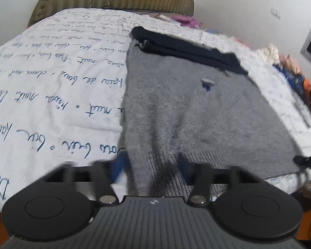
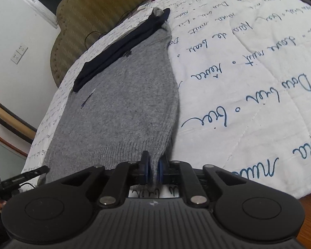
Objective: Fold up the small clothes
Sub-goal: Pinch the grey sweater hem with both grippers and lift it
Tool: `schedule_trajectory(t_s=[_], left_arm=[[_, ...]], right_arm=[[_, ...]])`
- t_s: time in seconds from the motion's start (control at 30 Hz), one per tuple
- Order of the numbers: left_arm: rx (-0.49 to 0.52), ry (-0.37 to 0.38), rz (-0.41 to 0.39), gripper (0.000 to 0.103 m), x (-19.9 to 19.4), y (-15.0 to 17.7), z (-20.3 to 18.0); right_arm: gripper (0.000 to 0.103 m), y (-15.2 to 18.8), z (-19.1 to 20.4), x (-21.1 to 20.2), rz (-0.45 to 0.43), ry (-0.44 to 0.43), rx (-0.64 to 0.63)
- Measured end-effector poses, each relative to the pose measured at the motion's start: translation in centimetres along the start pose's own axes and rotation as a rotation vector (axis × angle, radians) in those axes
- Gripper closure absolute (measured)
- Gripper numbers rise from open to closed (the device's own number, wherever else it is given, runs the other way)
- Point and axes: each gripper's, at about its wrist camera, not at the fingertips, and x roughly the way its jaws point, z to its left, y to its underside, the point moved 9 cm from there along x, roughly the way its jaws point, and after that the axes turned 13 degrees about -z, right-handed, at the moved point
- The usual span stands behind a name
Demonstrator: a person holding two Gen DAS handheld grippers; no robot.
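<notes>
Right gripper (image 2: pixel 153 169): black two-finger tool with blue pads, clamped tight on the ribbed hem corner of the grey knitted sweater (image 2: pixel 122 108).
Left gripper (image 1: pixel 150 166): blurred, jaws wide apart; the hem's other end lies between them, not pinched.
Grey knitted sweater (image 1: pixel 186 108): spread flat on the bed, small dark blue emblem on the chest.
Dark navy folded garment (image 1: pixel 188 49): lies across the sweater's far edge, touching it.
White quilted bedspread with blue handwriting print (image 1: pixel 51 83): underneath both clothes.
Olive striped padded headboard (image 2: pixel 97 6): behind the bed.
</notes>
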Motion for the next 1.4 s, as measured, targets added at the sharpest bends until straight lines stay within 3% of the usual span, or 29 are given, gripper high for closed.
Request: schedule_trajectory(t_s=[0.03,0.1,0.17,0.33,0.47,0.57,0.83,0.87,0.9,0.93,1.07,1.23,1.4], left_arm=[[-0.023,0.004,-0.01,0.027,-0.4,0.0,0.3],[-0.056,0.012,0.0,0.029,-0.5,0.2,0.6],[-0.092,0.016,0.027,0.041,-0.2,0.8,0.9],[-0.139,0.019,0.06,0.05,1.0,0.9,0.6],[-0.176,0.021,0.103,0.093,2.3,0.8,0.5],[-0.165,0.018,0.101,0.097,2.3,0.4,0.6],[-0.113,0.013,0.083,0.093,2.1,0.9,1.0],[-0.115,0.027,0.083,0.083,2.0,0.7,0.9],[-0.125,0.033,0.083,0.082,1.8,0.6,0.9],[-0.136,0.041,0.088,0.074,1.8,0.6,0.9],[-0.156,0.079,0.079,0.042,1.5,0.4,0.5],[-0.171,0.077,0.082,0.042,2.0,0.7,0.1],[-0.209,0.093,0.087,0.043,2.1,0.5,0.5]], right_arm=[[0.093,0.0,0.0,-0.1,0.0,-0.006,0.006],[0.093,-0.1,-0.3,-0.2,-0.001,-0.015,0.043],[0.093,-0.1,-0.7,-0.1,-0.001,-0.032,0.102],[0.093,0.2,-1.5,0.3,0.012,-0.056,0.167],[0.094,0.1,-2.1,0.7,0.02,-0.066,0.194],[0.097,-0.7,-2.6,-0.1,-0.005,-0.045,0.172],[0.097,-0.6,-4.6,-1.2,-0.01,-0.021,0.204],[0.096,-0.7,-4.4,-1.3,-0.011,-0.025,0.208],[0.095,-0.7,-4.1,-1.4,-0.006,-0.035,0.211],[0.091,-0.7,-3.8,-1.4,-0.001,-0.049,0.215],[0.065,-0.8,-2.9,-0.5,0.018,-0.089,0.243],[0.064,-0.8,-2.0,1.2,0.049,-0.164,0.322],[0.065,-0.7,-1.8,1.4,0.071,-0.179,0.333]])
